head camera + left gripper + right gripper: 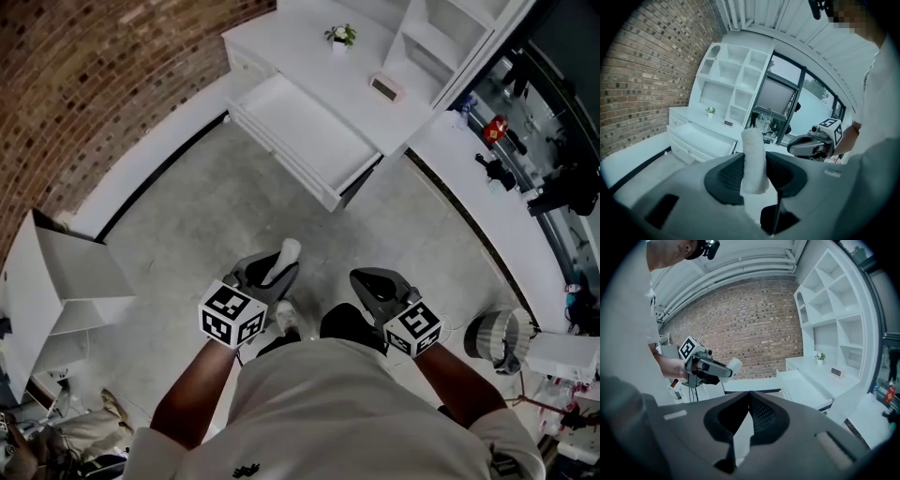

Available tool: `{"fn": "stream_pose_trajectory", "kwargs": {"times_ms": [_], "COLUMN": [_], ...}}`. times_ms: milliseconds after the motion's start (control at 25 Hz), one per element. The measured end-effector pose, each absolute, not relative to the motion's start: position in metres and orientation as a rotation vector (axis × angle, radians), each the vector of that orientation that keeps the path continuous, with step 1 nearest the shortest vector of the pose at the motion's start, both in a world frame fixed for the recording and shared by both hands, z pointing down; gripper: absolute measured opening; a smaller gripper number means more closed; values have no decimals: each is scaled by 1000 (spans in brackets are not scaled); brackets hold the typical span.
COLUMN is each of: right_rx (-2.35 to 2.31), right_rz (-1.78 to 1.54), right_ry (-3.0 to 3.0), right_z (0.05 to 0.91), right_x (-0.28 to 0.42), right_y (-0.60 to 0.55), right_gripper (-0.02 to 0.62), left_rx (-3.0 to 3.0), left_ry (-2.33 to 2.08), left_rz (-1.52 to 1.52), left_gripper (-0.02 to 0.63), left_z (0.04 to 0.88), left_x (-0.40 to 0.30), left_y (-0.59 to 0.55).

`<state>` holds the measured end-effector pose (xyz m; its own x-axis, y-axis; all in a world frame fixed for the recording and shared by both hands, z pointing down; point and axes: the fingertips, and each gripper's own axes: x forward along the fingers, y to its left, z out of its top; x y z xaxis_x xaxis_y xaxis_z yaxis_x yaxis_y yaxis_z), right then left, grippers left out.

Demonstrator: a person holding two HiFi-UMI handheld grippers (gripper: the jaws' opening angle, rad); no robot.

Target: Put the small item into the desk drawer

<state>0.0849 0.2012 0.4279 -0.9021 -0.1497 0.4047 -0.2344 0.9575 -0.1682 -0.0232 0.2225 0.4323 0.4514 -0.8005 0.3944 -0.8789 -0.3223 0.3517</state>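
We hold a small white roll (753, 159) of soft, fuzzy material, shaped like a short cylinder, in the left gripper (754, 176). Its two jaws press on the lower half of the white roll, and the upper half stands free above them, nearly upright. The right gripper (749, 394) carries nothing, and its jaw tips meet each other. Both grippers are close in front of our body, well apart from the white desk (309, 42). Its wide, shallow drawer (300, 131) is pulled out and looks bare inside.

We judge the white roll to be light and soft, so it probably gives a little under the pads. Its rough surface should not slip easily, and it does not look fragile. The present hold across its lower part seems good to us; a harder squeeze would only flatten it. Because it is round, it may roll away when released, so we think it is better to lay it low in the drawer, on its side.
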Motion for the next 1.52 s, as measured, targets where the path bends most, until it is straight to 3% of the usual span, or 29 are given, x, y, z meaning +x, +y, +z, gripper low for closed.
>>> {"fn": "stream_pose_trajectory", "kwargs": {"times_ms": [1040,1520], "right_rx": [152,368], "right_rz": [325,354], "right_ry": [-2743,-2727], "right_z": [441,444], "right_x": [30,13], "right_y": [-4,-80], "right_gripper": [14,14], "left_rx": [2148,2150], "left_ry": [-1477,-1418], "left_rz": [284,423], "left_gripper": [138,137], "left_z": [440,487], "left_x": [-83,-139], "left_y": [-9,-108]}}
